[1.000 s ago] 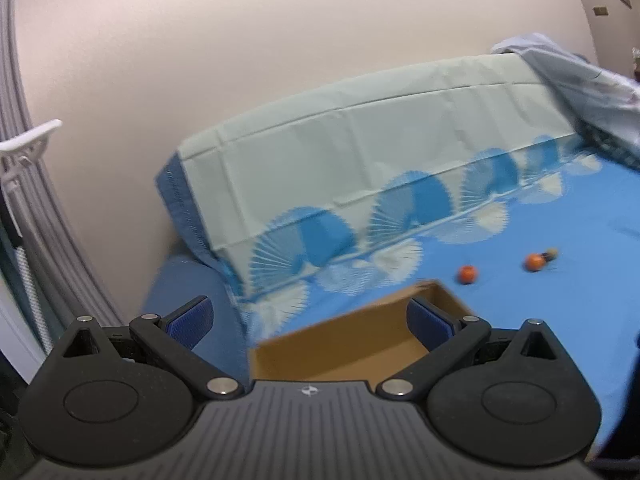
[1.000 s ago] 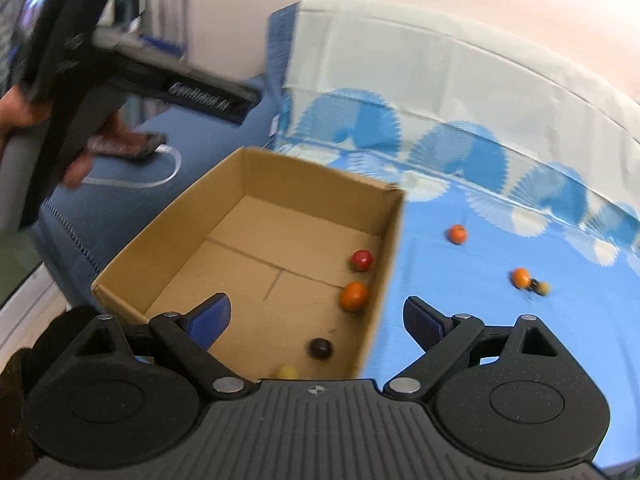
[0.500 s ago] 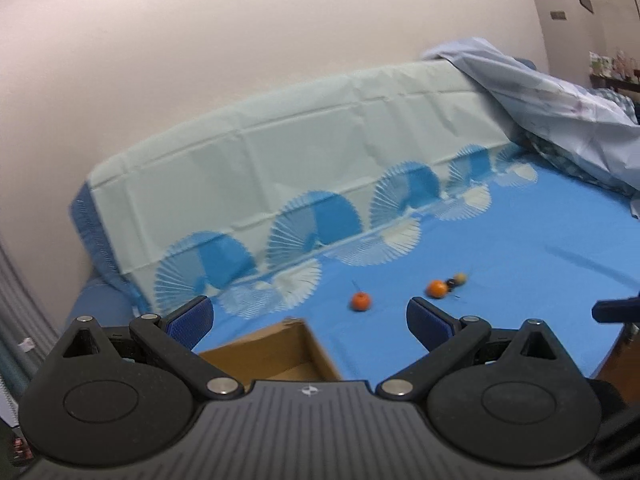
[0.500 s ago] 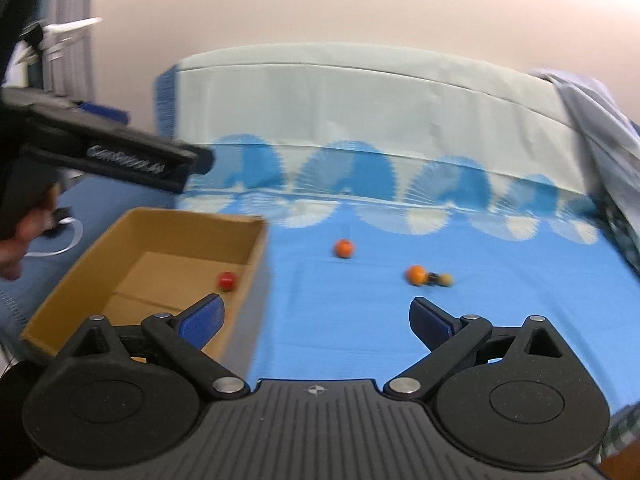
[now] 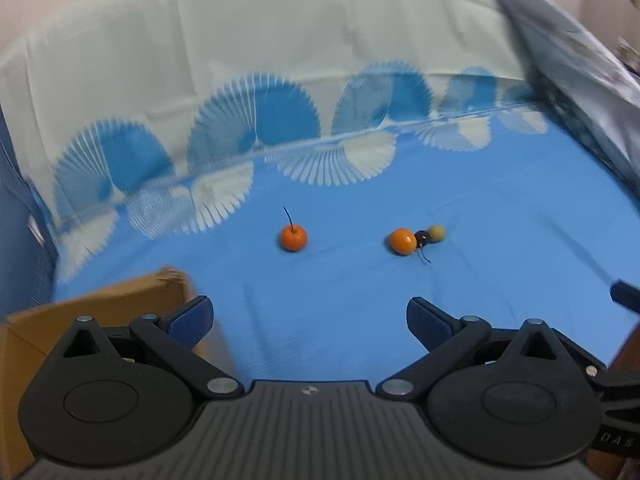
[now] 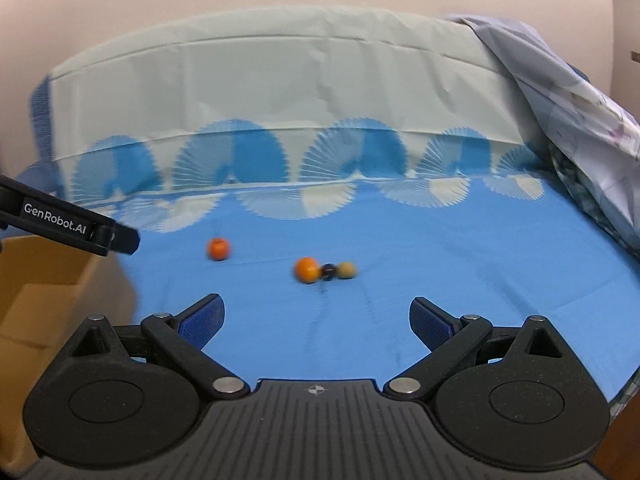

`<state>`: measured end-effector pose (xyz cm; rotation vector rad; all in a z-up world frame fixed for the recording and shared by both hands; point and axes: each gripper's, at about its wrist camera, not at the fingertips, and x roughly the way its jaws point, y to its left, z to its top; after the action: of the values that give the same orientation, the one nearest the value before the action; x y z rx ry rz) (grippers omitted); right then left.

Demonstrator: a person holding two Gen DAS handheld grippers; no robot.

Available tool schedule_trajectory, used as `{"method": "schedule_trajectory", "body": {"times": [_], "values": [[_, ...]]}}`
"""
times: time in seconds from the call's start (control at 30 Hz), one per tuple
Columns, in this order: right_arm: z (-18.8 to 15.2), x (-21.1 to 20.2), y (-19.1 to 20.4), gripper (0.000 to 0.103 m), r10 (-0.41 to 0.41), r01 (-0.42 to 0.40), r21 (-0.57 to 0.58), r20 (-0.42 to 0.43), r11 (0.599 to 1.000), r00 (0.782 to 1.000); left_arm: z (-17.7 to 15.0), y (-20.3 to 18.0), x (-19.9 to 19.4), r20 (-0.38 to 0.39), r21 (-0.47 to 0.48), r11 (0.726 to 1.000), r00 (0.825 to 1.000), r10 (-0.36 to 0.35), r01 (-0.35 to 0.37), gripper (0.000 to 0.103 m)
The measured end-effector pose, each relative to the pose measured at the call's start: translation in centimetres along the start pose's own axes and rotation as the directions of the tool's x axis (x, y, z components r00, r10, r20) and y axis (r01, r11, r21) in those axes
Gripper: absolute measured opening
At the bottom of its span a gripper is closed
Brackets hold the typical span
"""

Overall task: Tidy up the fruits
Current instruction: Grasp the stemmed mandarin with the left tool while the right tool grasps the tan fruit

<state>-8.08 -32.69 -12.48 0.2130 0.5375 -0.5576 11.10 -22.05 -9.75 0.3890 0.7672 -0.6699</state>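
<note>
On the blue sheet lie an orange fruit with a stem (image 5: 293,238) (image 6: 218,249) and, to its right, a cluster: a second orange fruit (image 5: 403,241) (image 6: 307,269), a small dark fruit (image 5: 421,237) (image 6: 328,271) and a tan fruit (image 5: 436,233) (image 6: 346,270). A cardboard box (image 5: 100,312) (image 6: 36,300) stands at the left. My left gripper (image 5: 310,318) is open and empty, short of the fruits. My right gripper (image 6: 318,318) is open and empty, facing the cluster. The left gripper's body (image 6: 72,226) shows at the right wrist view's left edge.
A pale cloth with blue fan patterns (image 6: 280,100) rises behind the fruits like a backrest. A crumpled grey quilt (image 6: 568,112) lies at the far right. The sheet's front edge (image 6: 624,388) drops off at the lower right.
Both grippers have swung right, away from the box and toward the loose fruits, which now look nearer. The box has slid to the left edge of both views. Both stay open.
</note>
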Motion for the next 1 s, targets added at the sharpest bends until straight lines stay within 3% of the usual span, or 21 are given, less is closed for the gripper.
{"method": "schedule_trajectory", "body": {"times": [0.13, 0.33, 0.57, 0.63, 0.77, 0.87, 1.0], "values": [[0.2, 5.8, -2.4, 0.099, -0.045, 0.046, 0.015, -0.016, 0.999, 0.999, 2.3, -0.2, 6.0, -0.036, -0.071, 0.997, 0.999, 0.016, -0.019, 0.103], [0.0, 16.0, -5.3, 0.099, -0.118, 0.119, 0.016, -0.070, 0.993, 0.991, 4.8, 0.1, 15.3, -0.078, -0.087, 0.994, 0.995, 0.067, -0.074, 0.103], [-1.4, 26.1, -5.0, 0.099, -0.134, 0.123, -0.090, -0.130, 0.988, 0.982, 6.4, 1.9, 23.6, -0.160, -0.167, 0.978, 0.982, 0.099, -0.126, 0.103], [-1.7, 28.0, -4.5, 0.099, -0.111, 0.097, -0.096, -0.156, 0.991, 0.982, 6.4, 2.4, 25.5, -0.184, -0.168, 0.974, 0.976, 0.119, -0.151, 0.103], [-1.9, 29.3, -3.1, 0.100, -0.090, 0.082, -0.090, -0.085, 0.993, 0.992, 5.4, 3.7, 28.5, -0.265, -0.192, 0.963, 0.955, 0.133, -0.187, 0.103], [-1.7, 29.7, -3.2, 0.100, -0.077, 0.071, -0.070, -0.087, 0.995, 0.993, 4.9, 4.7, 28.6, -0.258, -0.265, 0.949, 0.961, 0.100, -0.170, 0.103], [-1.7, 29.5, -2.9, 0.093, -0.053, 0.046, -0.092, -0.074, 0.995, 0.996, 5.3, 4.6, 28.7, -0.266, -0.249, 0.951, 0.957, 0.115, -0.183, 0.103]]}}
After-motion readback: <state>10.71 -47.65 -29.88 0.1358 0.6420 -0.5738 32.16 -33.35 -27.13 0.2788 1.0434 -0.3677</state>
